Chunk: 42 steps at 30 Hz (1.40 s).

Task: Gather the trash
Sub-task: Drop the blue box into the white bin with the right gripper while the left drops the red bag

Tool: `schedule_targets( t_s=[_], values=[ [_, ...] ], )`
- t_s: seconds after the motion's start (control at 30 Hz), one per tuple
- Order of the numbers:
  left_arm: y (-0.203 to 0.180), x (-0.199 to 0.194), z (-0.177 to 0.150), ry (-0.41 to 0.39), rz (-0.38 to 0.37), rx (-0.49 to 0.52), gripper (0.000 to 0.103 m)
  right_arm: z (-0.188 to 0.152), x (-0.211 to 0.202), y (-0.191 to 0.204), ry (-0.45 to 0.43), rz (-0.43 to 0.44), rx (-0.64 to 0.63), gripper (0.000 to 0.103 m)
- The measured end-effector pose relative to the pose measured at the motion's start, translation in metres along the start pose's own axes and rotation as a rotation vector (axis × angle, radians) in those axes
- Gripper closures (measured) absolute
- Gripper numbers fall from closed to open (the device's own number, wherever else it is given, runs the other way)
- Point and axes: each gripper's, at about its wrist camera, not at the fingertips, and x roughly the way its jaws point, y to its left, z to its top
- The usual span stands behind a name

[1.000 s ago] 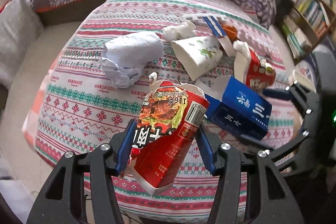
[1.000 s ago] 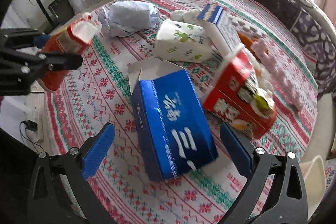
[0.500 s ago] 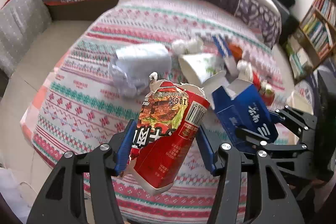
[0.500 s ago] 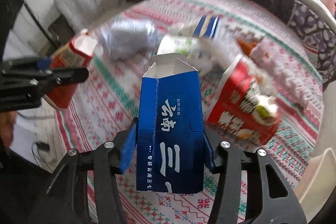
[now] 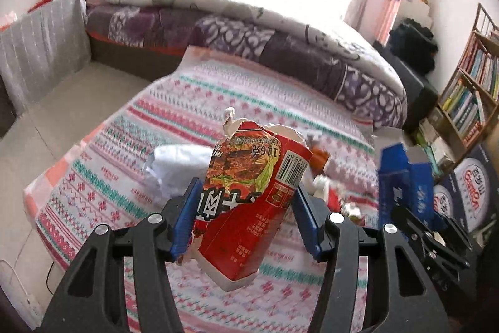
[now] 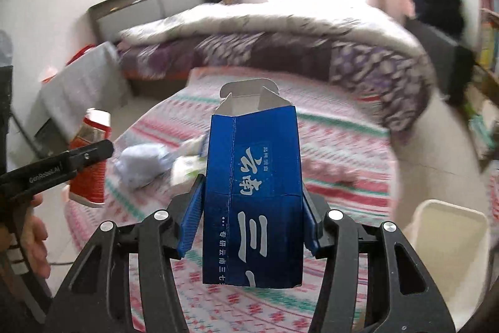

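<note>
The bed with its striped cover bears the rest of the litter: crumpled white paper and small scraps near it. A cream bin stands beside the bed at lower right; its inside looks empty, as far as it shows. The right gripper is clamped on the blue carton, the left gripper on the torn red carton, both held clear above the bed. The step appears to be carrying; next, each carton likely needs swinging over the bin and releasing.
</note>
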Motion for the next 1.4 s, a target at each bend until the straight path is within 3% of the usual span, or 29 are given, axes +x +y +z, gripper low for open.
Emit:
schedule_targets(
  t_s=[0.2, 0.37, 0.87, 0.93, 1.07, 1.23, 1.4],
  values=[
    [-0.039, 0.002, -0.003, -0.052, -0.01, 0.013, 0.046, -0.004, -0.02, -0.03, -0.078, -0.137, 0.056, 0.052],
    [-0.071, 0.011, -0.008, -0.036, -0.05, 0.032, 0.046, -0.008, -0.032, -0.056, -0.1, -0.217, 0.109, 0.052],
    [-0.161, 0.034, -0.028, 0.018, -0.162, 0.159, 0.046, -0.032, -0.047, -0.173, 0.014, -0.422, 0.429, 0.051],
    [-0.166, 0.038, -0.03, 0.051, -0.148, 0.183, 0.046, -0.036, -0.051, -0.189, 0.021, -0.435, 0.478, 0.051],
    [-0.163, 0.051, -0.037, 0.199, -0.06, 0.213, 0.027, -0.04, -0.058, -0.203, 0.018, -0.436, 0.524, 0.051],
    [-0.119, 0.082, -0.049, 0.431, -0.024, 0.008, 0.026, -0.035, -0.057, -0.199, 0.015, -0.375, 0.543, 0.051],
    [-0.103, 0.098, -0.068, 0.47, 0.084, -0.005, 0.024, -0.032, -0.059, -0.185, -0.008, -0.364, 0.481, 0.051]
  ],
)
